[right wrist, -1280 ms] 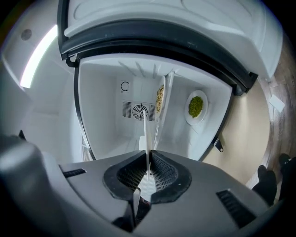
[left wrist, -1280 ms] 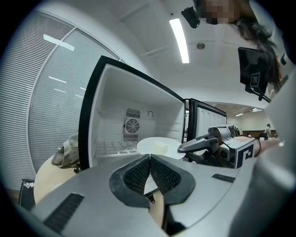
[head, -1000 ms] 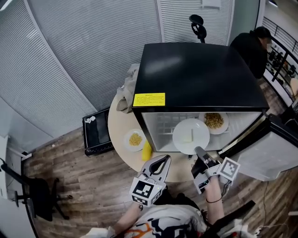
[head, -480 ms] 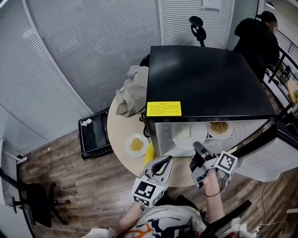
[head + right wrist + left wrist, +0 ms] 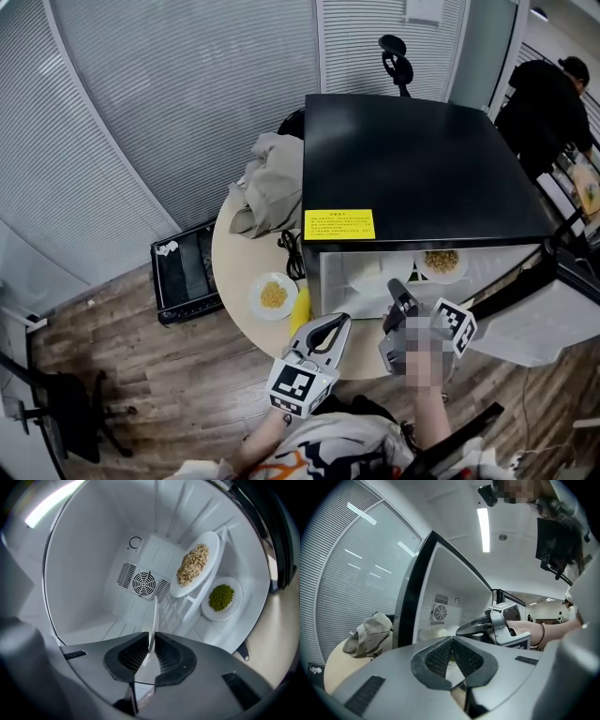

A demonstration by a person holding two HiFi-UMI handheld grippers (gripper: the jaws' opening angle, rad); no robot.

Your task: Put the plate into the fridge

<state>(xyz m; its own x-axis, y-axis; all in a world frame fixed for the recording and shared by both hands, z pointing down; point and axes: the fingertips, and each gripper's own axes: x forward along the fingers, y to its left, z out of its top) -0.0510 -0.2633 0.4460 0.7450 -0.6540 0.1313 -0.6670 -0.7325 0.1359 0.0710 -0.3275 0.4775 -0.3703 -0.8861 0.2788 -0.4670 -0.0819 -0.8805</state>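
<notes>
A white plate (image 5: 154, 616) was held edge-on just inside the front edge of the fridge (image 5: 422, 159), its rim pinched by the right gripper (image 5: 152, 649), whose nearly shut jaws had just been eased slightly, so it might be dropped or knocked against the shelved food plate (image 5: 194, 569); the left gripper (image 5: 452, 644) was seen closed on nothing.

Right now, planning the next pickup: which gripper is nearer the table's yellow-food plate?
Left. The left gripper is beside the yellow-food plate; the right gripper is farther, at the fridge.

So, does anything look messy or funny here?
Only a crumpled beige cloth, heaped on the round table beside the fridge; it looks dumped there. Nothing looks spilled or broken.
</notes>
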